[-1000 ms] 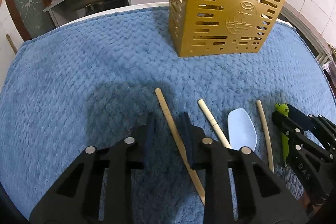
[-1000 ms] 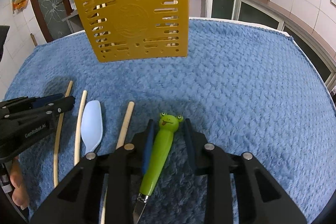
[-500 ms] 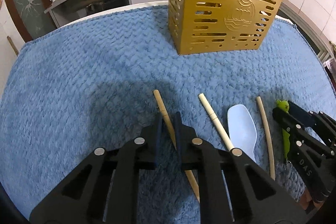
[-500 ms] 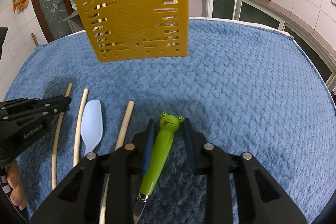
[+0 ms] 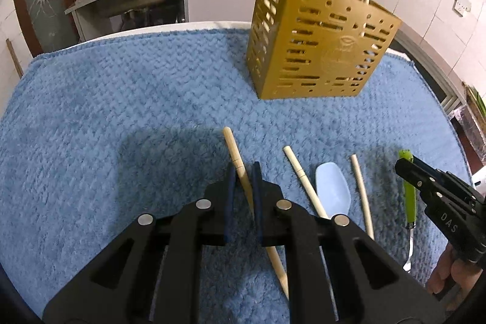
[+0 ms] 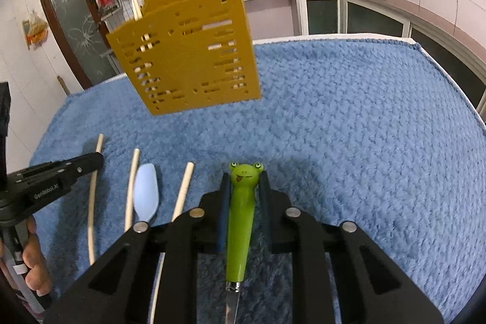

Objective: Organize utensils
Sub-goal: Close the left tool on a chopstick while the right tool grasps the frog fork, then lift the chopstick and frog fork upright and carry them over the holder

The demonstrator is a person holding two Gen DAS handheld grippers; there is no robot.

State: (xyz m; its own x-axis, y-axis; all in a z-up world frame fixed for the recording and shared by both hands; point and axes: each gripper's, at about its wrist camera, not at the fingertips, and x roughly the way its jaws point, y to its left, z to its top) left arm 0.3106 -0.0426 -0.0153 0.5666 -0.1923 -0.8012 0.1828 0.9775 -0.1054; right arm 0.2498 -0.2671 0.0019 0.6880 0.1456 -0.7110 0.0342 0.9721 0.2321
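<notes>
Left claw clamped on chopstick, right claw closing — gripping frog-handled utensil.

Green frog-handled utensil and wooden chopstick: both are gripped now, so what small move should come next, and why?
Probably lift both toward the gold slotted holder: the right tool clamps the green frog-handled utensil, the left tool the wooden chopstick.

Bright overhead light; my fingers cast soft shadow on blue towel; fisheye edges dark, bent; slight blur.
</notes>
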